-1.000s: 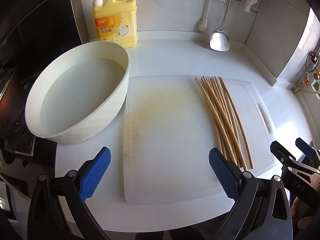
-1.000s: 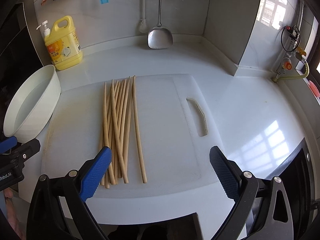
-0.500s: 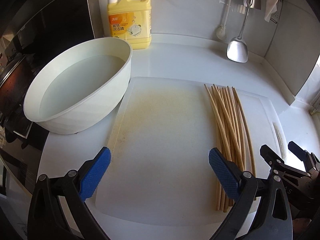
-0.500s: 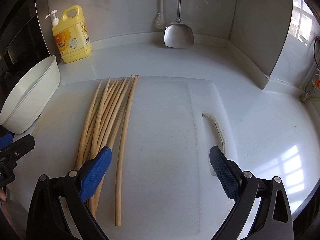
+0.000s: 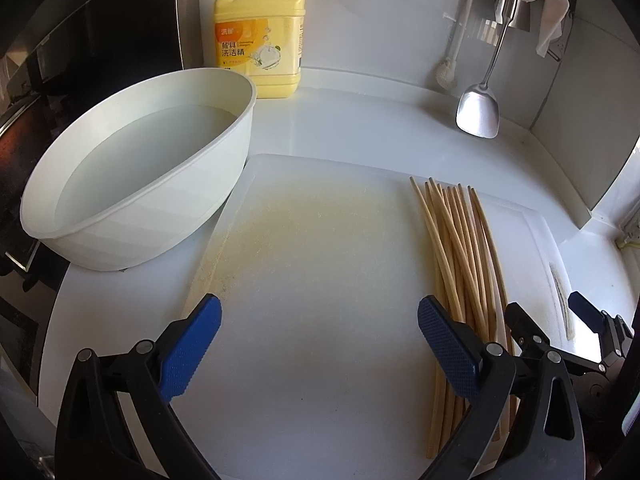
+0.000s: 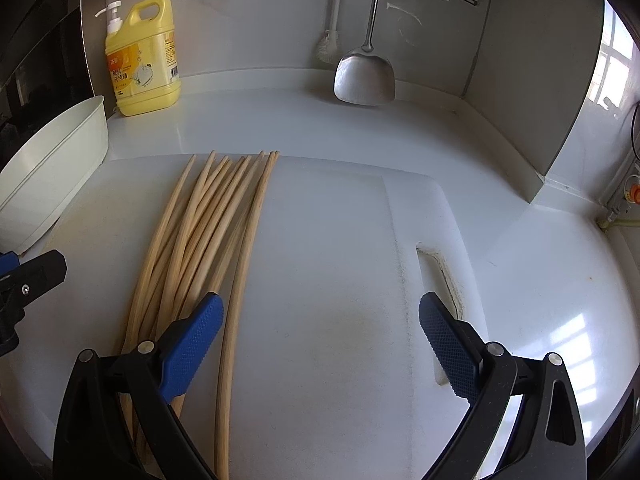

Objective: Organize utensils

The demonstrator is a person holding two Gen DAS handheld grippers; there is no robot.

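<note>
Several pale wooden chopsticks (image 5: 460,248) (image 6: 208,224) lie in a loose bundle on a white cutting board (image 5: 328,264) (image 6: 332,264). My left gripper (image 5: 320,354) hovers open over the board's bare middle, its right finger beside the bundle's near end. My right gripper (image 6: 320,350) is also open, low over the board, with its left finger above the bundle's near ends and one chopstick just inside its gap. Nothing is held by either one. The right gripper's fingers (image 5: 520,324) show at the left wrist view's right edge.
A white basin (image 5: 132,184) (image 6: 48,168) holding water stands left of the board. A yellow dish-soap bottle (image 5: 260,36) (image 6: 142,60) stands against the back wall. A metal spatula (image 5: 478,108) (image 6: 364,76) and a brush (image 5: 448,72) hang at the back right. White counter (image 6: 540,264) extends right.
Both grippers have dropped lower and moved forward over the board, so the chopsticks look larger and closer. The right gripper shifted left toward the bundle. Both stayed open.
</note>
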